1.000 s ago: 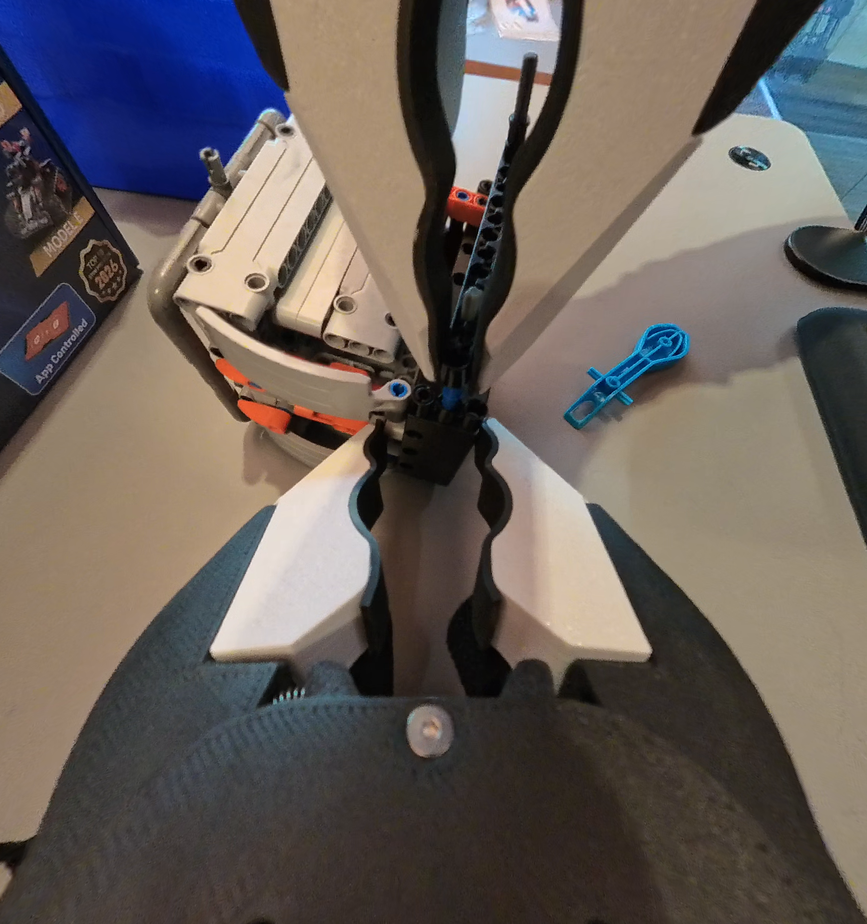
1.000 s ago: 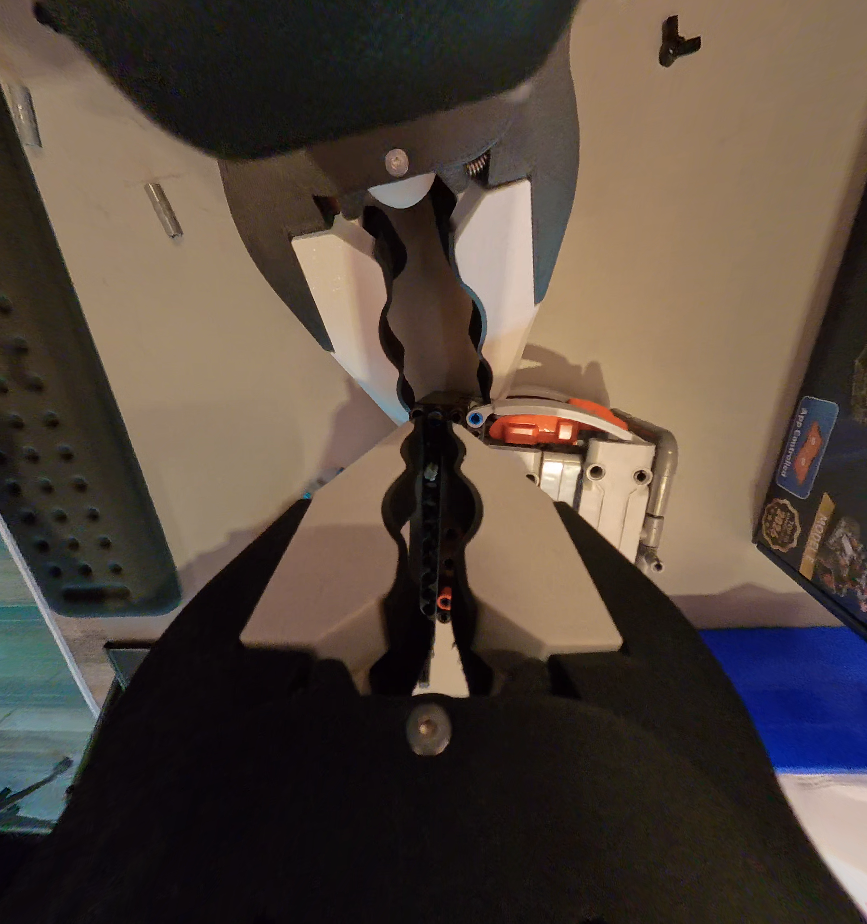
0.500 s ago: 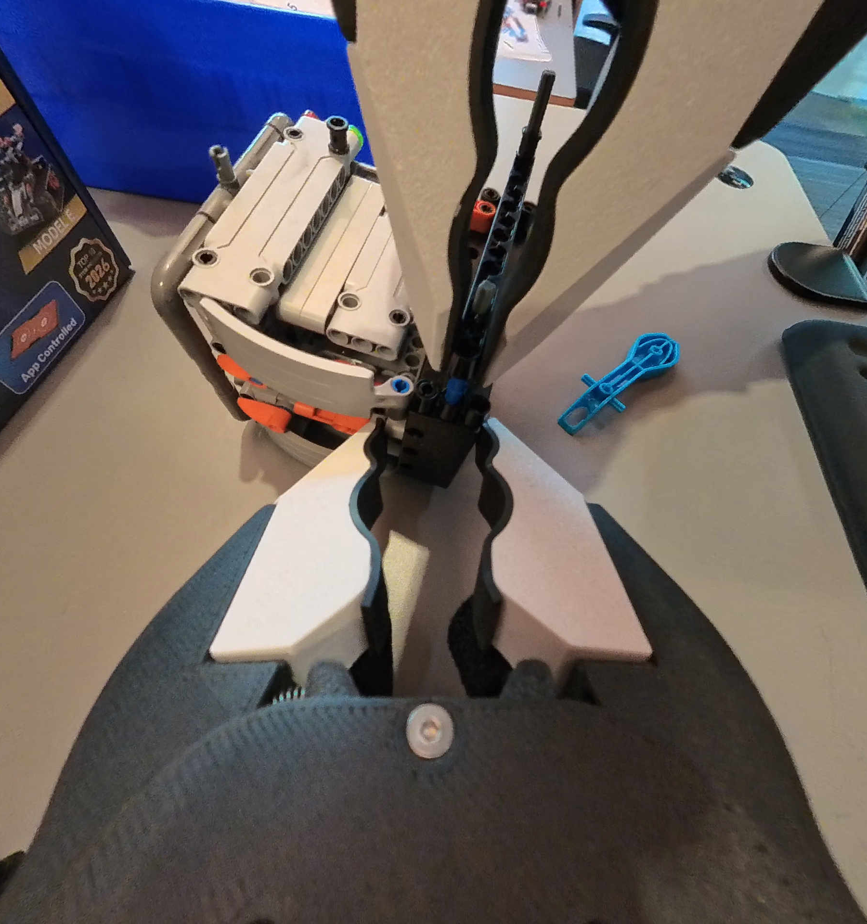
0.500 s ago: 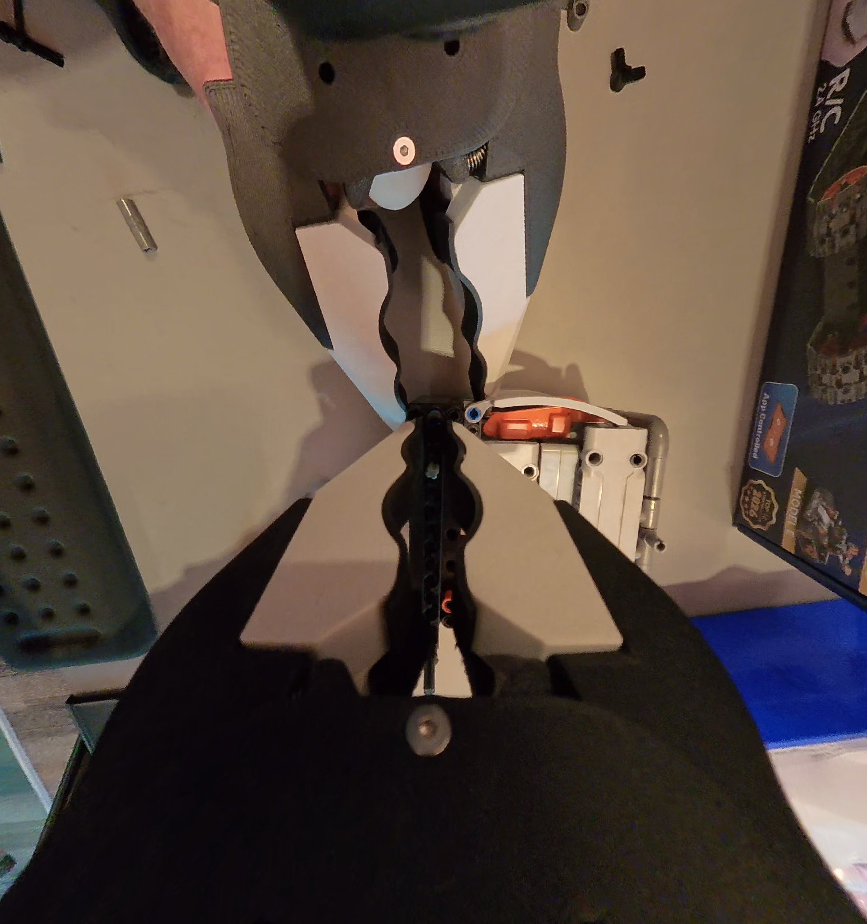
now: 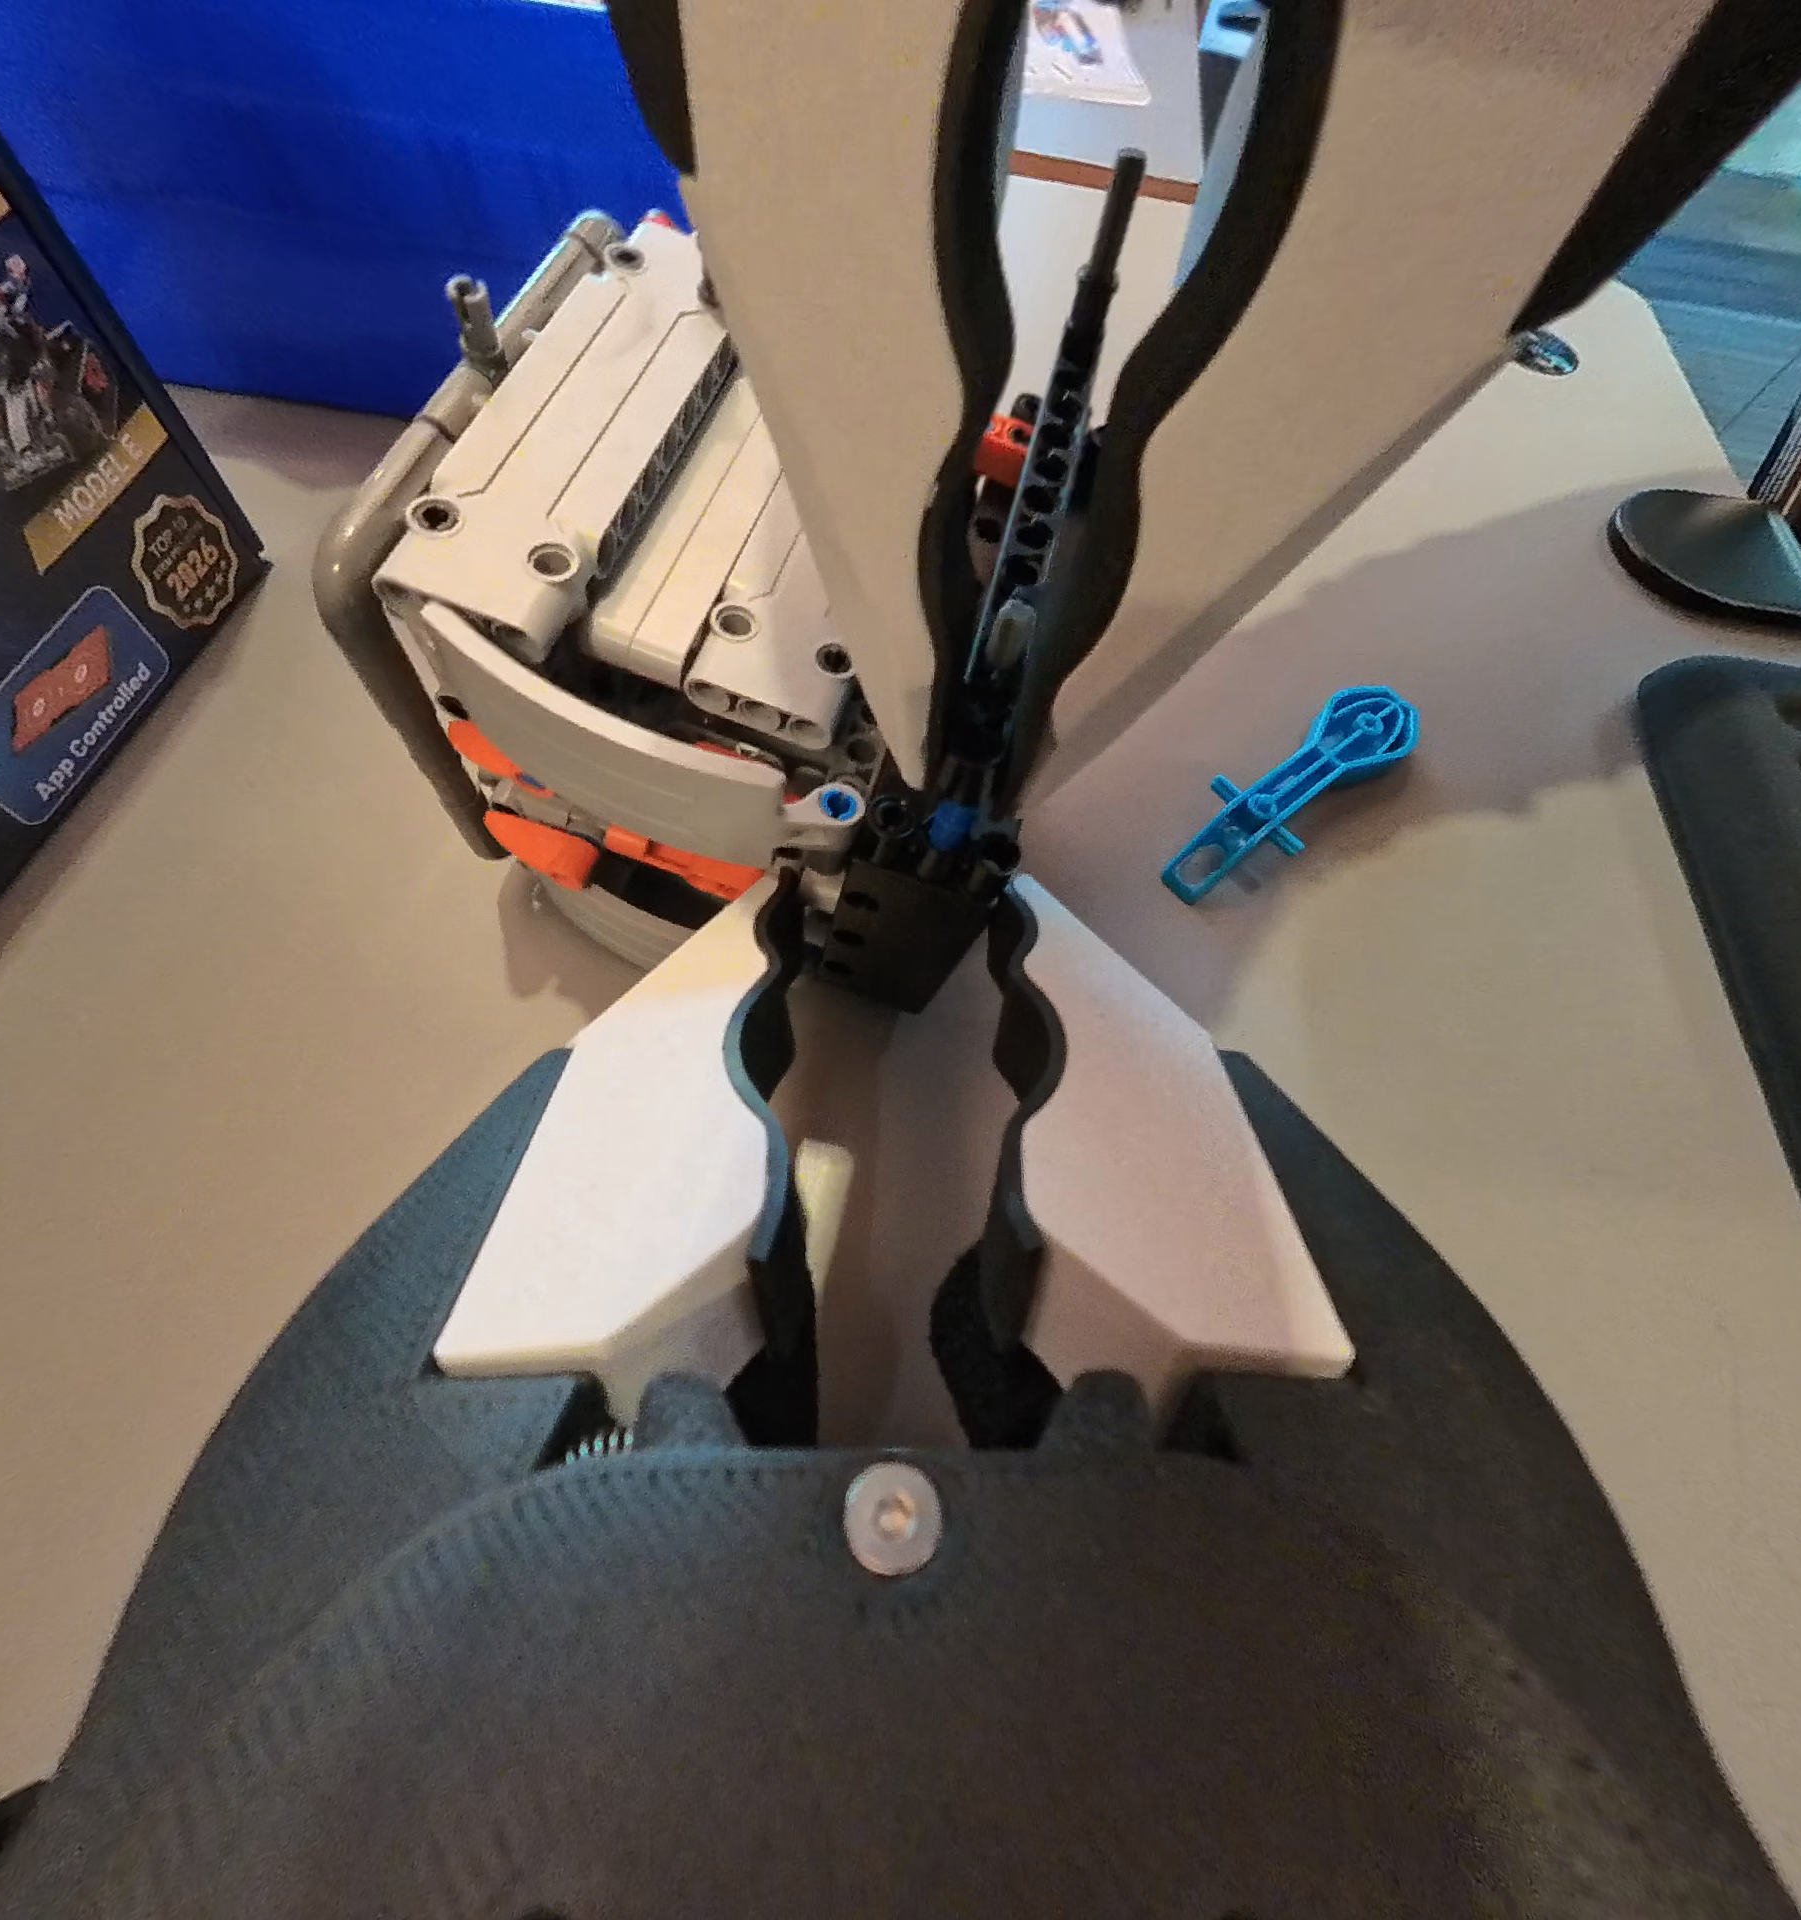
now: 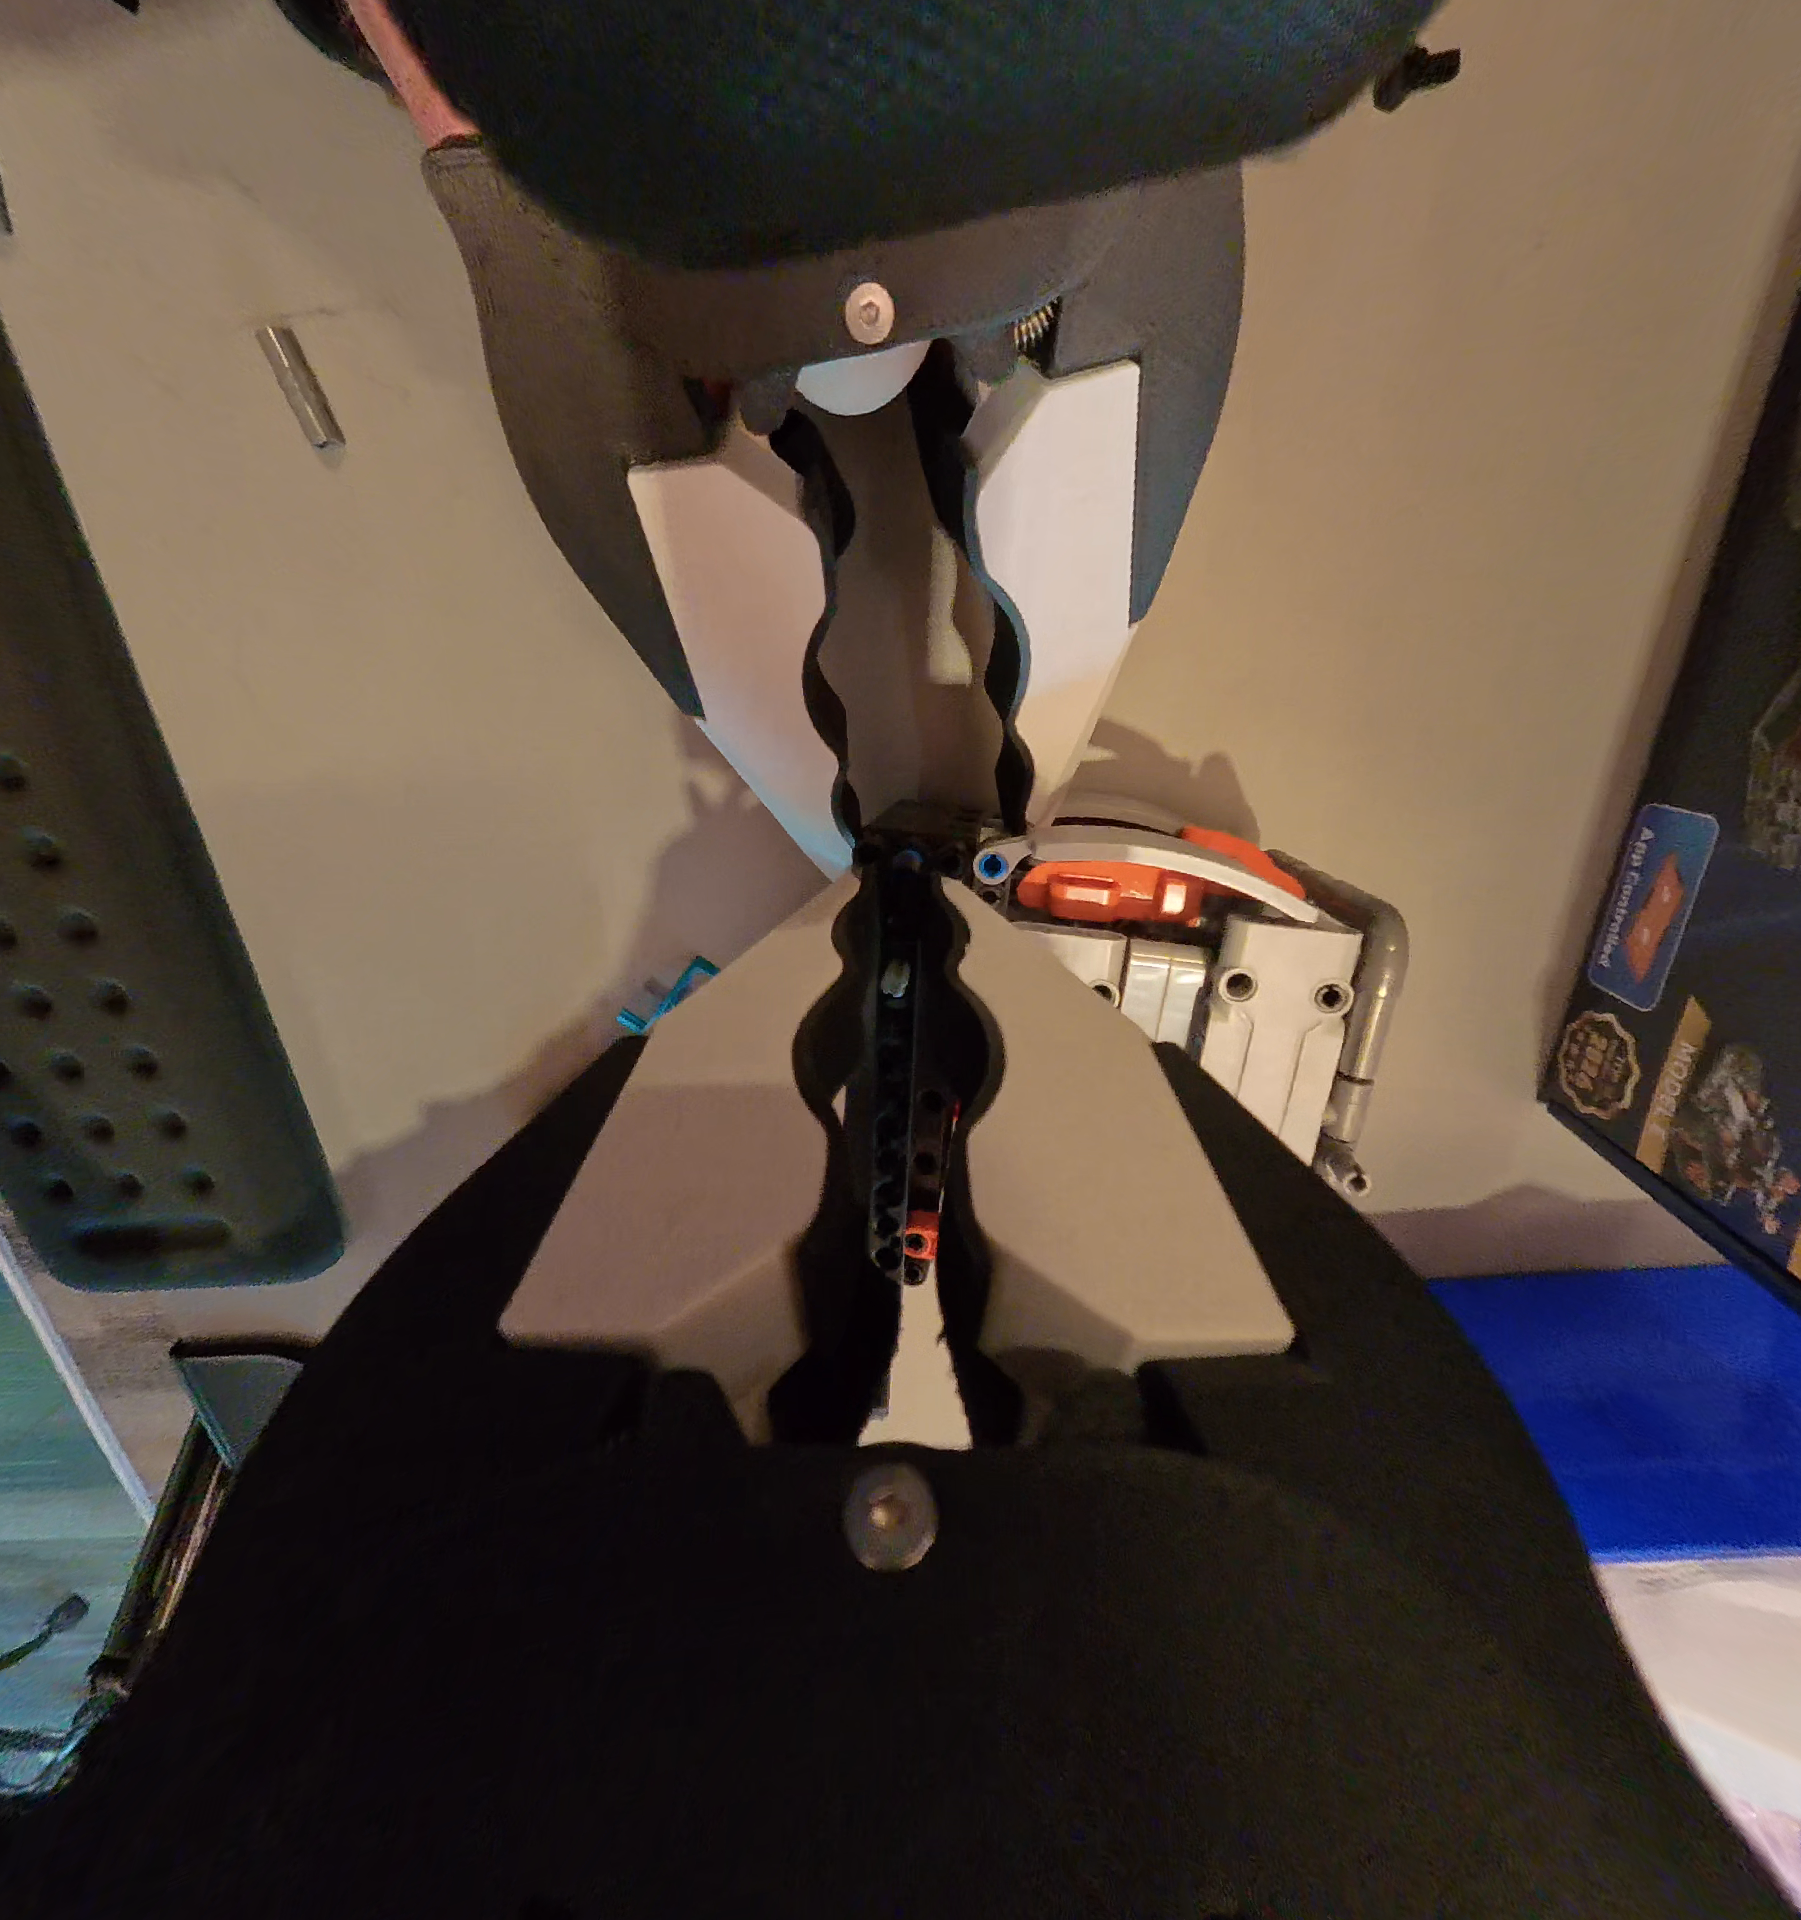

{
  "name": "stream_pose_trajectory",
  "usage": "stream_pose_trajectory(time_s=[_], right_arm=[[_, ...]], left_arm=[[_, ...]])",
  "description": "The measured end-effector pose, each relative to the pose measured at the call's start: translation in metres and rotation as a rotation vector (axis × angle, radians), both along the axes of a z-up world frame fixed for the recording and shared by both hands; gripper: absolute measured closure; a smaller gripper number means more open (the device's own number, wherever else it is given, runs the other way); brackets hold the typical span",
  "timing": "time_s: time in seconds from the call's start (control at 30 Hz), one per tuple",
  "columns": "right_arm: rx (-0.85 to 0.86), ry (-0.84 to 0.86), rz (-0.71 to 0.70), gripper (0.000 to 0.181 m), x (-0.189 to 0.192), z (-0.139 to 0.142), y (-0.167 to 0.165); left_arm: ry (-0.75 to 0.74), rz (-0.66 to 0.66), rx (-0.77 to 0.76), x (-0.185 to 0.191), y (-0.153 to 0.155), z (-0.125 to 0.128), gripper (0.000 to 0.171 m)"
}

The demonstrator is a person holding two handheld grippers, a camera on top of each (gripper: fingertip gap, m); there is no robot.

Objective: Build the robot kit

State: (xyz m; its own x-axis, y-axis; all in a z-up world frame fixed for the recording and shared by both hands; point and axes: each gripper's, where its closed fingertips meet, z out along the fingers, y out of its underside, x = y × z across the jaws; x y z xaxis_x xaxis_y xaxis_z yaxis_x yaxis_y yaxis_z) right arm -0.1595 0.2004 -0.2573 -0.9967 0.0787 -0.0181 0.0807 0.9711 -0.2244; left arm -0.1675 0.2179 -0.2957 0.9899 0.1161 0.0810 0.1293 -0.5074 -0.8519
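A grey brick-built model (image 5: 605,540) with orange parts sits on the beige table (image 5: 252,1039). My left gripper (image 5: 896,904) is shut on a black block at the model's right corner. My right gripper (image 5: 969,758) reaches in from the opposite side and is shut on a long black perforated beam (image 5: 1041,499), which meets the top of that black block. A thin black axle (image 5: 1104,239) sticks out of the beam's far end. In the right wrist view my right gripper (image 6: 906,883) holds the beam (image 6: 901,1091), tip to tip with my left gripper (image 6: 932,826), beside the model (image 6: 1260,997).
A blue plastic tool (image 5: 1291,790) lies right of the model. A dark printed box (image 5: 54,582) stands at the left before a blue cloth (image 5: 304,156). A dark grey perforated tray (image 5: 1779,883) and a black stand base (image 5: 1706,561) are at the right. A small metal pin (image 6: 298,384) lies on the table. Across from one pair of fingers to the other is roughly 4 cm.
Both grips are unchanged. The views have shifted slightly: the grippers and the model between them rocked a little back and forth, and the beam stays at the black block.
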Motion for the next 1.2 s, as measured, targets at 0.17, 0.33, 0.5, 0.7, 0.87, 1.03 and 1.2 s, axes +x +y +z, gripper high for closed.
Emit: stream_pose_trajectory(time_s=[0.17, 0.33, 0.5, 0.7, 0.87, 1.03, 1.2], right_arm=[[0.050, 0.055, 0.052, 0.178, 0.002, -0.003, 0.001], [0.052, 0.101, 0.046, 0.177, -0.001, -0.002, 0.002], [0.068, 0.185, 0.080, 0.177, -0.001, -0.002, 0.001], [0.104, 0.289, 0.085, 0.177, -0.005, -0.001, 0.001], [0.126, 0.372, 0.089, 0.177, -0.007, -0.004, 0.001], [0.093, 0.351, 0.040, 0.177, -0.007, -0.006, 0.002], [0.025, 0.296, -0.026, 0.176, -0.009, -0.003, 0.003]], left_arm=[[0.013, 0.002, -0.012, 0.000, 0.002, -0.002, 0.137], [-0.011, 0.000, 0.003, -0.002, 0.003, -0.001, 0.138], [-0.031, -0.004, 0.004, -0.002, 0.002, -0.001, 0.138], [-0.052, 0.002, 0.006, -0.003, 0.003, 0.000, 0.138], [-0.064, 0.012, 0.011, -0.005, 0.003, 0.001, 0.138], [-0.054, 0.008, 0.004, -0.004, 0.003, -0.001, 0.138], [-0.066, 0.007, 0.017, -0.005, 0.004, 0.001, 0.138]])
